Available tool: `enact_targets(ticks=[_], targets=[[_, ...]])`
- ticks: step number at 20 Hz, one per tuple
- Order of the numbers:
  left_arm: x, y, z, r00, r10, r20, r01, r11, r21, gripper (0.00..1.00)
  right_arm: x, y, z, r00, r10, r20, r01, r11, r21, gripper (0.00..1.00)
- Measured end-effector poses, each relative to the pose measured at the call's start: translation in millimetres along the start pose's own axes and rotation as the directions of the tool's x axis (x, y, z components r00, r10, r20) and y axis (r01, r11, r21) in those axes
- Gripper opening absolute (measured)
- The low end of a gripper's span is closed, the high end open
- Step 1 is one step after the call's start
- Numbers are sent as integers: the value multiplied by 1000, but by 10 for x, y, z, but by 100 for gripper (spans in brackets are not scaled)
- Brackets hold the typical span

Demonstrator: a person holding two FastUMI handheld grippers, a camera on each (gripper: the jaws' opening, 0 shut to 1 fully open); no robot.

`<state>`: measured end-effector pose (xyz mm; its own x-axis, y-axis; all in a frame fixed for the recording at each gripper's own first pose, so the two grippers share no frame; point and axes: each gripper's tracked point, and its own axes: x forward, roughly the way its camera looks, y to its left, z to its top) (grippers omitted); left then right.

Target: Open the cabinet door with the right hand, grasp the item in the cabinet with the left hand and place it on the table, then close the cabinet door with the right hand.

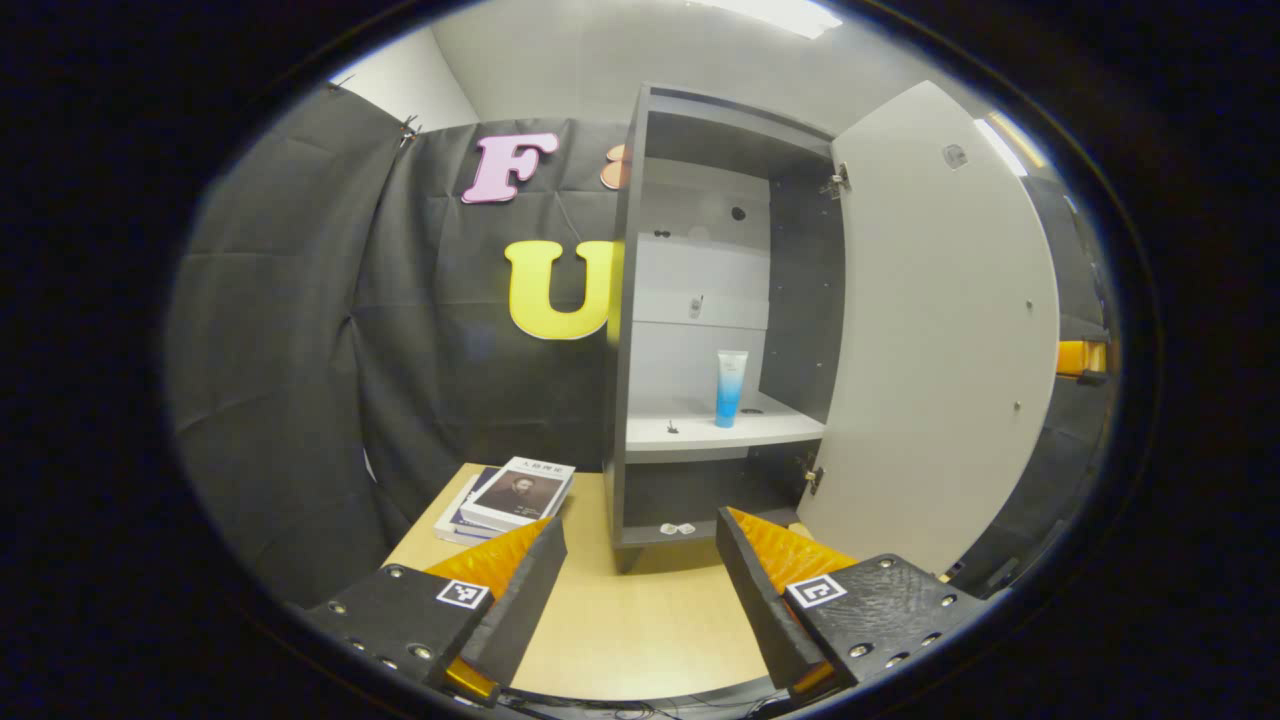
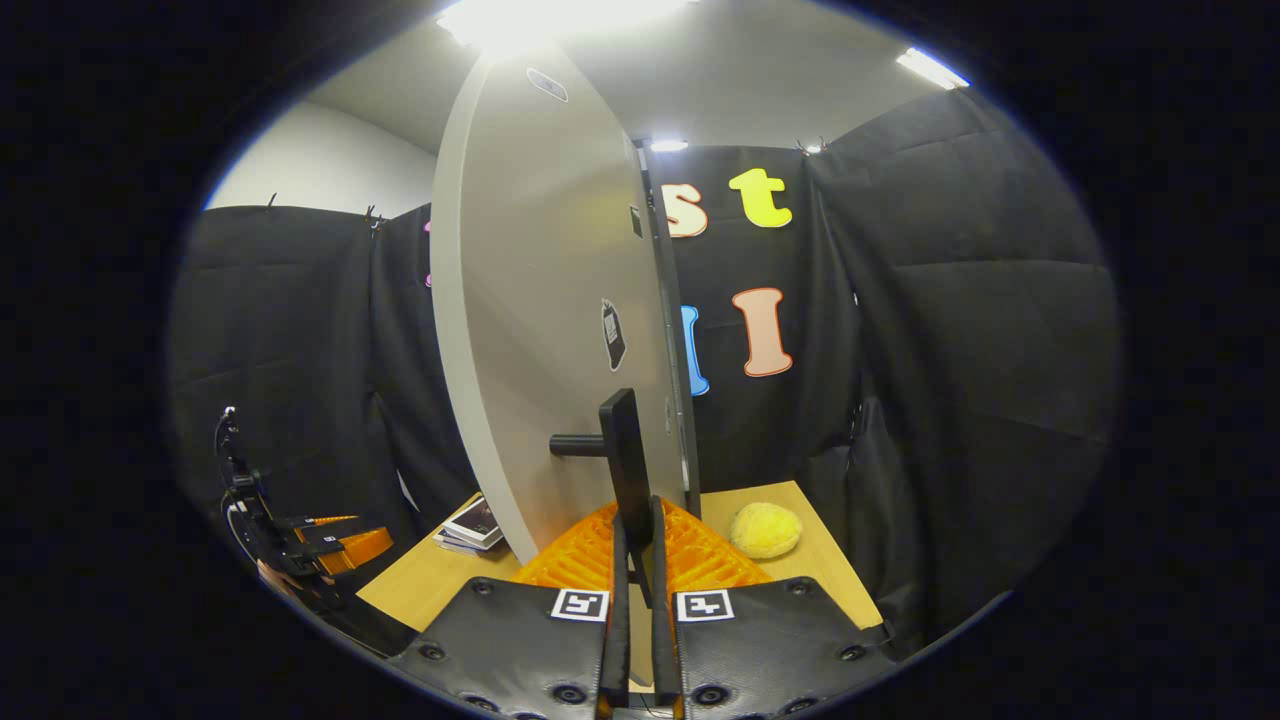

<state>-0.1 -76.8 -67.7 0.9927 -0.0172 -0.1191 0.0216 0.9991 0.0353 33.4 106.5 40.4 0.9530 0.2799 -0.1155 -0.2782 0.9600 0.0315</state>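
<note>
1. In the left gripper view the cabinet (image 1: 720,300) stands on the counter (image 1: 640,620) with its door (image 1: 940,330) swung wide open toward 3 o'clock
2. A blue-and-white tube (image 1: 730,388) stands upright on the cabinet's light shelf (image 1: 720,432), near the shelf's middle, touched by neither claw
3. The left claw (image 1: 640,575) hangs open above the counter at 6 o'clock, its two fingers (image 1: 520,590) spread wide, nothing between them, well apart from the tube
4. A stack of books (image 1: 515,495) lies on the counter at 9 o'clock from the cabinet's foot
5. In the right gripper view the right claw (image 2: 636,560) is closed on the dark door handle (image 2: 625,460), both fingers pressed against the upright bar
6. A yellow plush ball (image 2: 765,530) rests on the counter at 3 o'clock from the handle, just beside the door's edge
7. The left claw and the hand holding it show at 8 o'clock in the right gripper view
</note>
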Motion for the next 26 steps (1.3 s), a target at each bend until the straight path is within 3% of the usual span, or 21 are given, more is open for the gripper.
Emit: enact_targets(ticks=[8,11,16,19,21,24,26], targets=[[96,-568,176,1000,26,-11,-26,1000,-13,92,-9,-482,56,1000,-9,-26,9,1000,-4,5],[212,-627,157,999,21,-24,-21,1000,8,91,-78,-447,43,999,41,-28,-39,996,83,8],[492,-680,179,998,-62,-31,62,998,-2,92,-287,-449,11,1000,-6,-15,8,989,149,11],[673,-636,215,993,-114,-39,115,993,14,92,-462,-447,178,997,-70,41,65,991,116,0],[780,-652,243,985,-168,-39,169,986,6,93,-589,-521,193,984,-165,63,162,986,49,3],[911,-614,316,976,-216,-29,217,976,21,92,-704,-650,270,952,-292,92,291,956,24,0],[1010,-647,460,973,-233,12,232,973,14,92,-823,-842,385,910,-394,128,394,919,21,0]])
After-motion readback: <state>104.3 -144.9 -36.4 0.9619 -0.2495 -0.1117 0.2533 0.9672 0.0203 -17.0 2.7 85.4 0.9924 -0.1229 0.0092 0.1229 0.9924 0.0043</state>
